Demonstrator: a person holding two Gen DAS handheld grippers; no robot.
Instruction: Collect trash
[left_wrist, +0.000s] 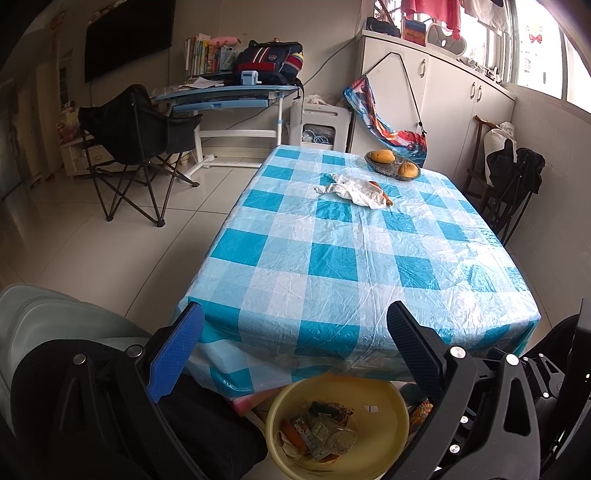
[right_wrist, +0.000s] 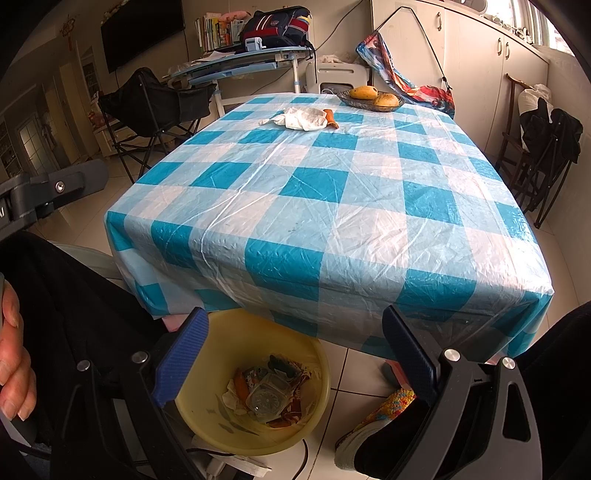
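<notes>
A crumpled white tissue with an orange peel scrap beside it lies on the far part of the blue-checked table; both show in the right wrist view too, the tissue and the peel. A yellow bin holding several bits of trash stands on the floor at the table's near edge, also in the right wrist view. My left gripper and my right gripper are both open and empty, held above the bin, well short of the tissue.
A glass dish with two mangoes sits at the table's far edge. A black folding chair and a blue desk stand to the left, white cabinets and dark chairs to the right. A slippered foot rests by the bin.
</notes>
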